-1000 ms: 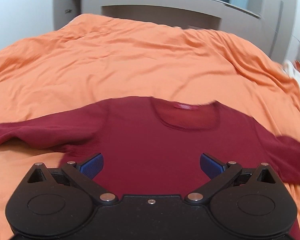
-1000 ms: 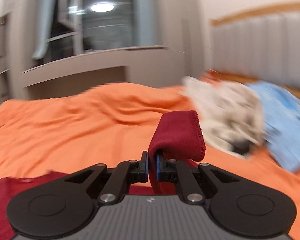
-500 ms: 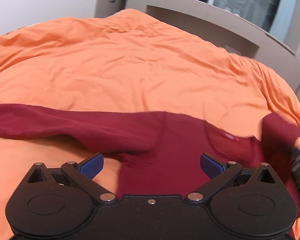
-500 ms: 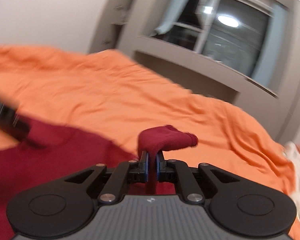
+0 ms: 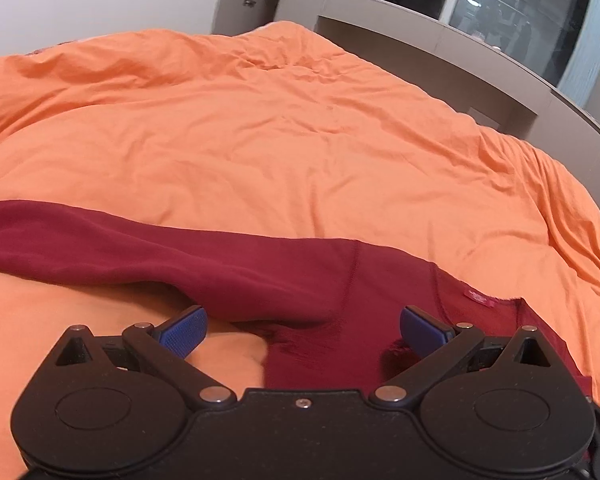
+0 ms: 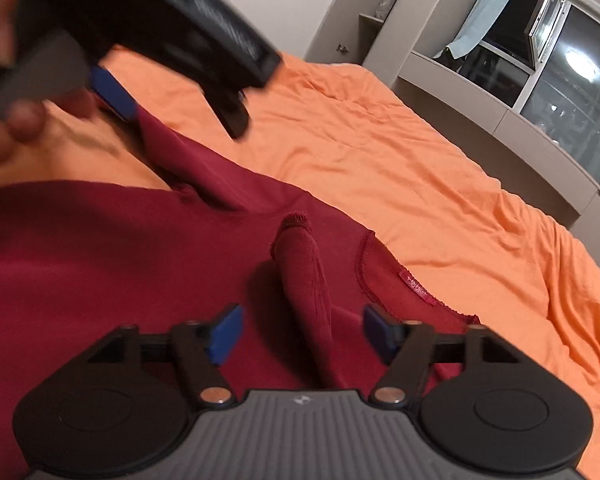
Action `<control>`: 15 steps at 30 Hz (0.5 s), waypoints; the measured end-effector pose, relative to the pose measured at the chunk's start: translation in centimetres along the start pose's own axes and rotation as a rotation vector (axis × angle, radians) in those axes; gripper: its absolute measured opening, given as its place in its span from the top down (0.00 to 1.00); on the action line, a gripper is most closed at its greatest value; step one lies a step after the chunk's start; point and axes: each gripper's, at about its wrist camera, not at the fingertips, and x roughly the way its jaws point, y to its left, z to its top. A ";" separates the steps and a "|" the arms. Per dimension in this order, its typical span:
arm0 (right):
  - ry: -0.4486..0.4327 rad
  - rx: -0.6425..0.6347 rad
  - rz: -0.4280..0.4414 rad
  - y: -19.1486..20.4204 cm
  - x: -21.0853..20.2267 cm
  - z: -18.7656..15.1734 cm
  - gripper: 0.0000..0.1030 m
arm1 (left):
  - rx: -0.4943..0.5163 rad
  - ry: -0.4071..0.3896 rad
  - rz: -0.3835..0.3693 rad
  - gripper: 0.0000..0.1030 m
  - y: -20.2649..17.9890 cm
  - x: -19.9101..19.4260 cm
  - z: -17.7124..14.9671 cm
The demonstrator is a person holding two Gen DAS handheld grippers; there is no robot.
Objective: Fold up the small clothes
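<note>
A dark red long-sleeved shirt (image 6: 120, 264) lies on the orange bedcover (image 6: 400, 168). Its right sleeve (image 6: 306, 296) is folded over the chest, cuff near the collar, and lies loose between the fingers of my open right gripper (image 6: 304, 334). In the left wrist view the other sleeve (image 5: 120, 248) stretches out to the left from the shirt's body (image 5: 332, 320). My left gripper (image 5: 302, 330) is open just above the armpit, holding nothing. It also shows in the right wrist view (image 6: 140, 28), at the upper left, with the person's hand.
The orange bedcover (image 5: 280, 140) reaches far back and to the right. Grey cabinets and a dark window (image 5: 520, 20) stand behind the bed.
My right gripper carried the sleeve left over the shirt, lowered it and opened, leaving the sleeve on the chest. My left gripper moved left toward the other sleeve's armpit.
</note>
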 end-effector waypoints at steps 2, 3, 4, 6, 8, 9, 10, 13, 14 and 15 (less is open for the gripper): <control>-0.014 0.027 0.007 -1.0 -2.0 -0.7 0.15 | 0.025 0.008 -0.024 0.01 -0.9 0.3 -0.3; -0.022 0.045 0.002 -1.6 -3.2 -1.3 0.09 | 0.043 0.014 -0.040 0.01 -1.5 0.5 -0.6; -0.027 0.063 -0.008 -2.5 -4.0 -1.7 0.06 | 0.057 0.020 -0.055 0.01 -2.0 0.7 -0.8; -0.039 0.103 -0.039 -4.3 -6.1 -3.0 0.02 | 0.091 0.036 -0.087 0.01 -3.3 1.2 -1.4; -0.039 0.155 -0.102 -6.1 -8.2 -4.9 0.00 | 0.116 0.046 -0.122 0.00 -4.5 1.8 -1.9; -0.032 0.182 -0.140 -7.0 -9.0 -5.9 0.00 | 0.121 0.043 -0.136 0.00 -5.2 2.1 -2.2; -0.022 0.221 -0.187 -8.2 -9.5 -7.1 0.00 | 0.120 0.040 -0.143 0.00 -5.6 2.4 -2.4; 0.015 0.414 -0.291 -12.1 -10.2 -10.1 0.00 | 0.087 0.070 -0.160 0.01 -6.7 3.6 -2.5; 0.014 0.493 -0.310 -13.4 -10.4 -11.1 0.00 | 0.064 0.089 -0.160 0.01 -6.8 4.1 -2.5; 0.000 0.567 -0.324 -14.5 -10.5 -12.1 0.00 | 0.040 0.105 -0.158 0.01 -6.9 4.3 -2.5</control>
